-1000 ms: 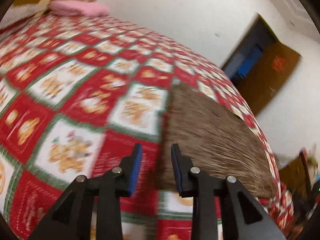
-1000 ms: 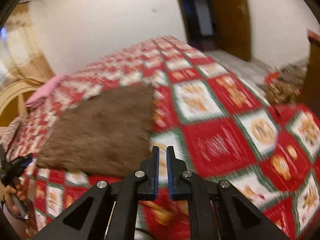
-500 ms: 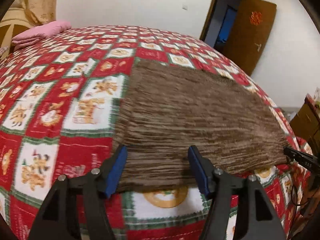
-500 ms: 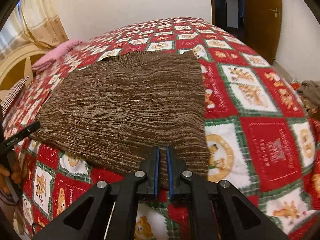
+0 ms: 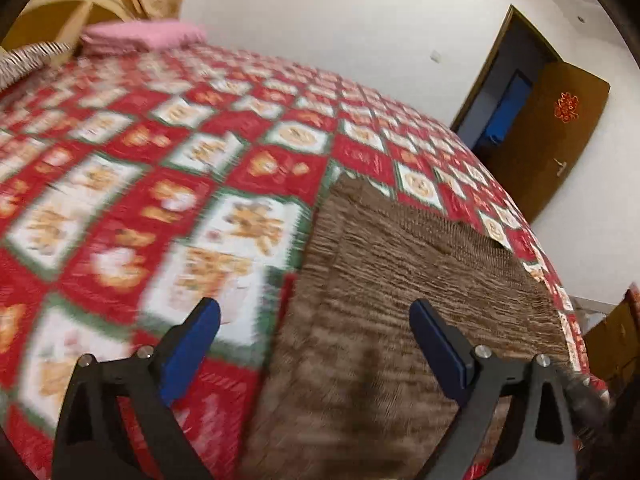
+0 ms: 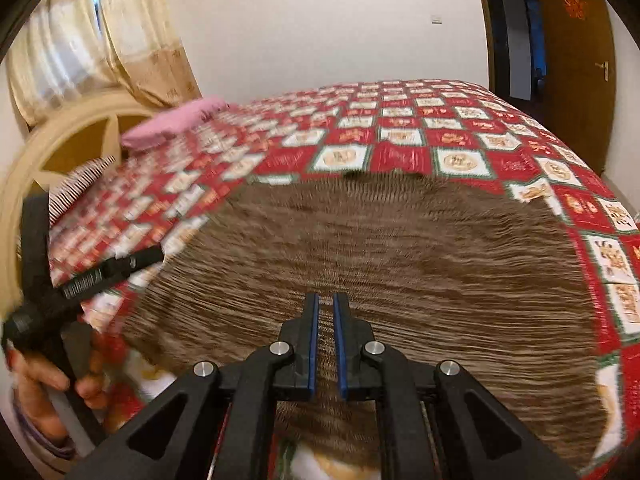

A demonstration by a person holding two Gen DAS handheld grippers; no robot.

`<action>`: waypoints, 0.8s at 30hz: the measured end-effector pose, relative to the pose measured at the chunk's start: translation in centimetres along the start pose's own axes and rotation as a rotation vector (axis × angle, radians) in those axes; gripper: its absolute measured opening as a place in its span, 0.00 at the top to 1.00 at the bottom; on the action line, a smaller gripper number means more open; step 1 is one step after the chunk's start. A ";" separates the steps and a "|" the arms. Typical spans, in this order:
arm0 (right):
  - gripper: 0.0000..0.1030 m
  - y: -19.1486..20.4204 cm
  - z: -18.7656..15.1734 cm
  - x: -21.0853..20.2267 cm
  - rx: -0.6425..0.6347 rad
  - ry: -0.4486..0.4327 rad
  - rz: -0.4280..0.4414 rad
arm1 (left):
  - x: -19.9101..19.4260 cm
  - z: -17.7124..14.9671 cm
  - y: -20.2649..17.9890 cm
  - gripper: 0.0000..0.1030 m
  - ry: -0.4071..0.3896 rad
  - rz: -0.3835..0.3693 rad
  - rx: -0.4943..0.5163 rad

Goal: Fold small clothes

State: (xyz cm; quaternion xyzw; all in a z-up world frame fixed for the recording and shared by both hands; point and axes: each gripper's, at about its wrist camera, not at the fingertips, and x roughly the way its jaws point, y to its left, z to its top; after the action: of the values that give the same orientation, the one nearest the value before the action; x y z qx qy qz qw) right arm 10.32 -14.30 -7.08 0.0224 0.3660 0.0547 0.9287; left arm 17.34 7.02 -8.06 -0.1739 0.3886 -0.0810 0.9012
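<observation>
A brown ribbed knit garment (image 6: 400, 256) lies flat on the red patchwork bedspread (image 6: 400, 128). In the left wrist view the garment (image 5: 400, 300) fills the lower right, its left edge running between the fingers. My left gripper (image 5: 314, 320) hovers over that edge with its jaws opening wide and nothing pinched between them. My right gripper (image 6: 324, 312) is shut with nothing between its blue pads, poised above the garment's near edge. The left gripper's black body, held by a hand (image 6: 48, 380), appears at the left of the right wrist view.
A folded pink cloth (image 5: 144, 36) and a striped item (image 5: 28, 60) lie at the head of the bed by a cream headboard (image 6: 72, 140) and curtains (image 6: 100, 40). A brown door (image 5: 548, 132) stands open at the far right. The quilt (image 5: 120, 200) stretches left of the garment.
The left jaws have spread from nearly closed to wide. The right gripper swung from the quilt to over the garment's near edge and moved closer, staying shut.
</observation>
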 end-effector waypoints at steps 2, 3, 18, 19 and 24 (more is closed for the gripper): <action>0.93 0.2 -1.4 1.9 -0.001 0.065 -0.015 | 2.0 -0.3 0.0 0.09 0.054 -0.029 -0.049; 0.93 0.1 -1.8 2.3 0.003 0.068 -0.011 | 1.9 -0.5 -0.4 0.09 0.031 -0.012 -0.040; 0.93 -0.5 -2.1 1.9 0.036 0.042 0.019 | 2.7 -0.9 -3.2 0.37 0.052 0.106 0.092; 0.93 -0.5 -2.0 1.9 0.037 0.041 0.020 | 2.8 -0.9 -3.2 0.40 0.052 0.117 0.093; 0.93 -0.5 -2.0 1.9 0.035 0.040 0.019 | 2.9 -1.0 -3.6 0.54 0.048 0.153 0.116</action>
State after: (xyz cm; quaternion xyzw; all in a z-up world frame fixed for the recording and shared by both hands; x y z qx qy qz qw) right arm 10.37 -14.52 -9.92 0.0412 0.3853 0.0576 0.9201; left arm 18.56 2.62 -9.24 -0.0894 0.4168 -0.0383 0.9038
